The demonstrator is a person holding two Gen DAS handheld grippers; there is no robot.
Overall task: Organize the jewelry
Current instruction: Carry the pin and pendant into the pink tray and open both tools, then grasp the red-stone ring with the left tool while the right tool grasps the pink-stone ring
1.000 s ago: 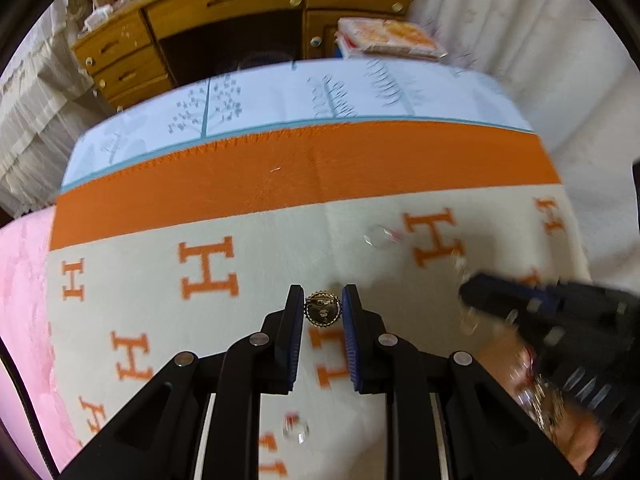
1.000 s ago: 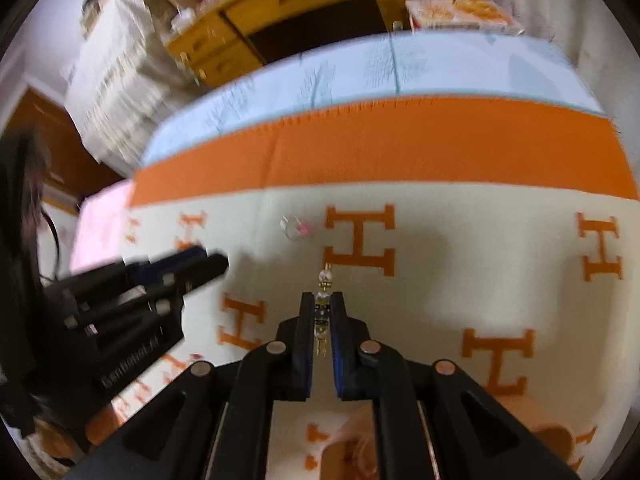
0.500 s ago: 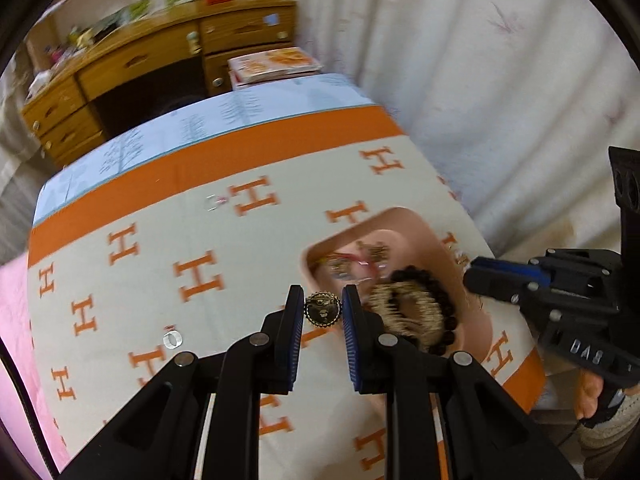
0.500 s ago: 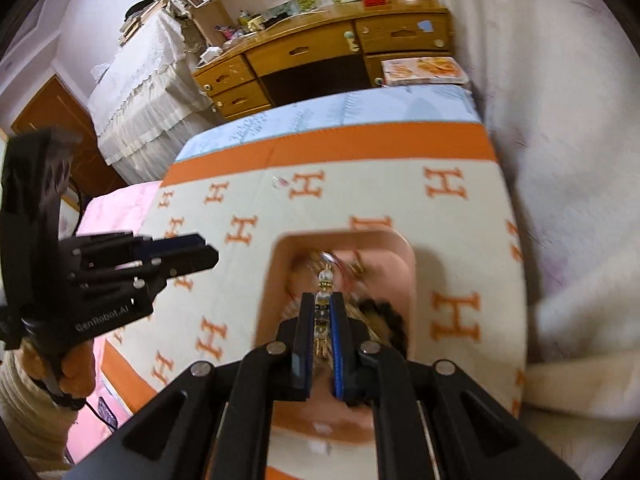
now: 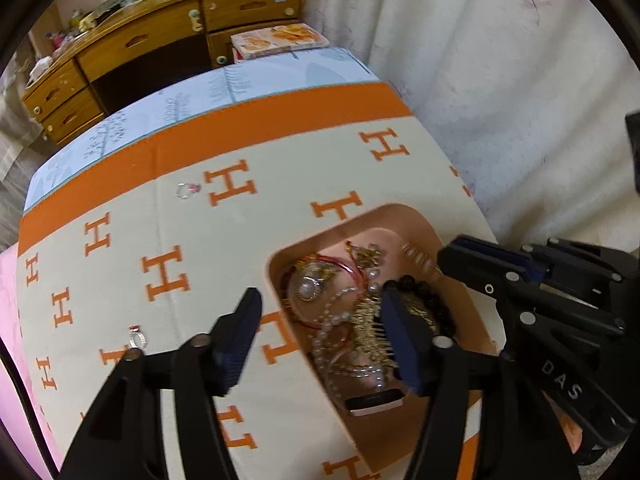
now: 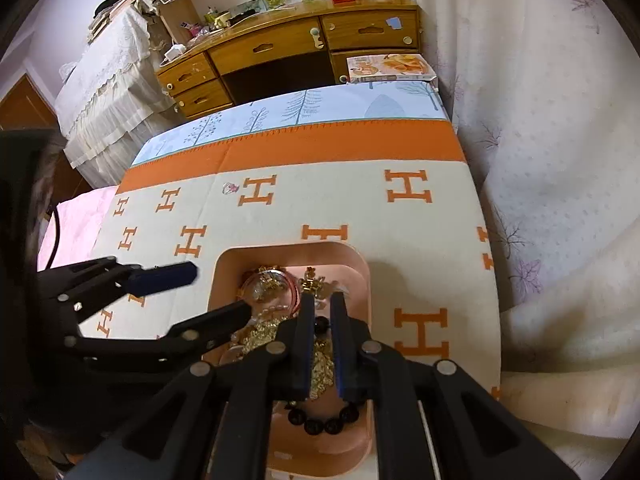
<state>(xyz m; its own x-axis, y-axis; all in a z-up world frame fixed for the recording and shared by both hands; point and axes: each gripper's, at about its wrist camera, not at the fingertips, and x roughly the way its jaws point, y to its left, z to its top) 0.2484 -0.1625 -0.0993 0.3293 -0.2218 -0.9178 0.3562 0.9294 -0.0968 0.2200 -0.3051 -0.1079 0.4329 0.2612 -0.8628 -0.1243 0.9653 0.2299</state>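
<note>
Left tool point(image 5: 320, 316) spread wide over the tray point(image 5: 404, 216); right tool point(image 6: 320, 320), lower centre, narrowly parted, pinching nothing.

Both the left gripper point(image 5: 320, 332) and the right gripper point(image 6: 320, 344) are built of matte black linkage arms pinned with round silver screws, tipped with dark blue ribbed pads point(image 5: 404, 336), and white lettering "DAS" is printed at 4 o'clock on the right one.
</note>
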